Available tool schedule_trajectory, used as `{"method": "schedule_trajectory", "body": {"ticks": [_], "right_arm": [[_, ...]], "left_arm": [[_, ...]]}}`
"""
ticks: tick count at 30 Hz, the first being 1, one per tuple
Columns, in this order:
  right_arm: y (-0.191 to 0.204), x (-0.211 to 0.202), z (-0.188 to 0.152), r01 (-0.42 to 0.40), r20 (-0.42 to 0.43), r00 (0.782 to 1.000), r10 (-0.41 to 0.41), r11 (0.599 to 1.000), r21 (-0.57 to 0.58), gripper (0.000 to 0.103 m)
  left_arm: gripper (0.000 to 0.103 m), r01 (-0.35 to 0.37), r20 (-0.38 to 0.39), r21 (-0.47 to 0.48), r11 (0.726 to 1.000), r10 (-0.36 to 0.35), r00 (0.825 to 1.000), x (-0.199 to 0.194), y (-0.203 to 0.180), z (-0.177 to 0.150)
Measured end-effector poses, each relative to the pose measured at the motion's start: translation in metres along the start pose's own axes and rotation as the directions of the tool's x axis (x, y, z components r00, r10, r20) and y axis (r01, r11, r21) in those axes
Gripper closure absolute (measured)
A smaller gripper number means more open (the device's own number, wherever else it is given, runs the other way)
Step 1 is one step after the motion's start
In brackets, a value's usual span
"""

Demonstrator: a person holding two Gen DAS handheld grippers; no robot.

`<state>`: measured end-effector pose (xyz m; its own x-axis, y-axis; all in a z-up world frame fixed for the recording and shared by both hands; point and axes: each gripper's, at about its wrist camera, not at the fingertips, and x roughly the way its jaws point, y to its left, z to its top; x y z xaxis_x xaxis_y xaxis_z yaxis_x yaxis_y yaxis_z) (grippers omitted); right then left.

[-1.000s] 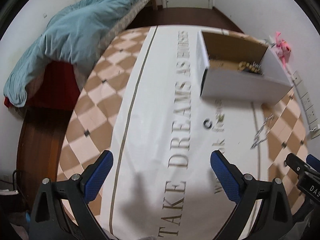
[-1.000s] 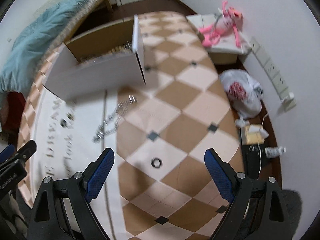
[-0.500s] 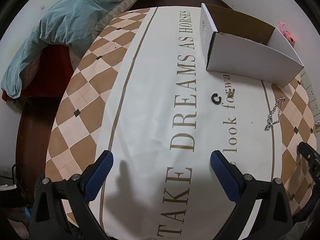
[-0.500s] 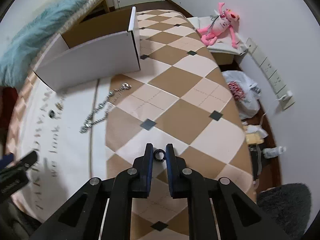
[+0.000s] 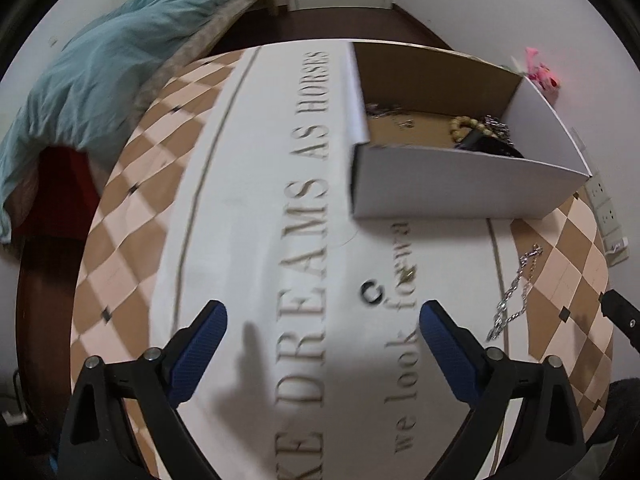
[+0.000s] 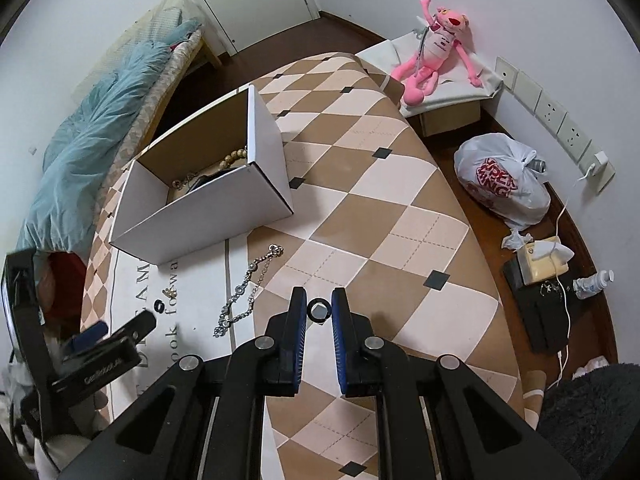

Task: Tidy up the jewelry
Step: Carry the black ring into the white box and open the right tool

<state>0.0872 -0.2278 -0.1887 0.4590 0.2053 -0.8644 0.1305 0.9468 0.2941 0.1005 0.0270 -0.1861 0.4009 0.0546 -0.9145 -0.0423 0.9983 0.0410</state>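
Observation:
My right gripper [image 6: 319,309] is shut on a small black ring [image 6: 319,309] and holds it above the checkered cloth. My left gripper [image 5: 322,322] is open and empty over the lettered white runner; it also shows at the left of the right wrist view [image 6: 104,334]. A white cardboard box [image 5: 460,184] [image 6: 208,220] stands open with beads and chains inside. A silver chain [image 5: 514,294] [image 6: 250,290] lies in front of the box. A black open ring [image 5: 372,293] [image 6: 158,306] and a small gold piece [image 5: 408,270] [image 6: 170,292] lie on the runner.
The table [image 6: 400,216] drops off on the right to a floor with a white plastic bag [image 6: 502,184], a pink plush toy [image 6: 434,48] on a box and cables. A bed with a teal blanket [image 5: 104,56] lies at the left.
My right gripper closed on the small black ring and has lifted it off the cloth. My left gripper moved forward toward the box and stayed open.

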Motion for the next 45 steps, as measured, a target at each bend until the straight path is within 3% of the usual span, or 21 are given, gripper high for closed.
{"method": "schedule_trajectory", "body": {"ticks": [3,4,6,8,9,21,26,31,38,45], "right_arm": [[-0.002,0.001,0.0,0.008,-0.002,1.0,-0.008,1.0,-0.001,0.09],[-0.002,0.001,0.001,0.012,-0.001,1.0,-0.012,1.0,-0.001,0.09],[-0.003,0.0,0.003,0.016,0.002,1.0,-0.016,1.0,-0.001,0.09],[-0.002,-0.001,0.005,0.024,0.008,1.0,-0.024,1.0,-0.008,0.09],[-0.002,-0.001,0.005,0.024,0.009,1.0,-0.024,1.0,-0.012,0.09],[0.016,-0.021,0.015,-0.009,0.044,0.999,0.012,0.998,-0.069,0.09],[0.033,-0.033,0.034,-0.067,0.062,0.995,0.073,0.993,-0.095,0.09],[0.051,-0.033,0.07,-0.128,0.049,0.99,0.135,0.984,-0.126,0.09],[0.079,0.009,0.138,-0.148,-0.055,0.989,0.14,0.97,-0.193,0.09],[0.098,0.05,0.173,-0.11,-0.136,0.988,0.076,0.958,-0.264,0.09]], "left_arm": [[0.045,0.014,-0.02,0.032,0.999,-0.013,1.0,0.008,-0.008,0.004],[0.064,0.024,-0.029,0.039,0.999,-0.022,0.999,0.011,-0.01,0.004],[0.072,0.043,-0.023,0.038,0.998,-0.042,0.999,0.012,-0.012,0.004],[0.088,0.058,-0.017,0.047,0.997,-0.057,0.998,0.013,-0.013,0.004],[0.091,0.064,-0.014,0.05,0.997,-0.063,0.998,0.013,-0.014,0.005],[0.092,0.109,0.046,0.066,0.992,-0.113,0.993,-0.02,-0.02,0.003],[0.092,0.176,0.121,0.066,0.982,-0.183,0.976,-0.061,-0.023,0.022],[0.092,0.278,0.148,0.033,0.96,-0.28,0.949,-0.085,-0.017,0.068],[0.092,0.315,0.068,0.017,0.949,-0.316,0.946,-0.056,-0.017,0.127],[0.092,0.287,-0.021,0.025,0.958,-0.286,0.958,-0.025,-0.019,0.159]]}}
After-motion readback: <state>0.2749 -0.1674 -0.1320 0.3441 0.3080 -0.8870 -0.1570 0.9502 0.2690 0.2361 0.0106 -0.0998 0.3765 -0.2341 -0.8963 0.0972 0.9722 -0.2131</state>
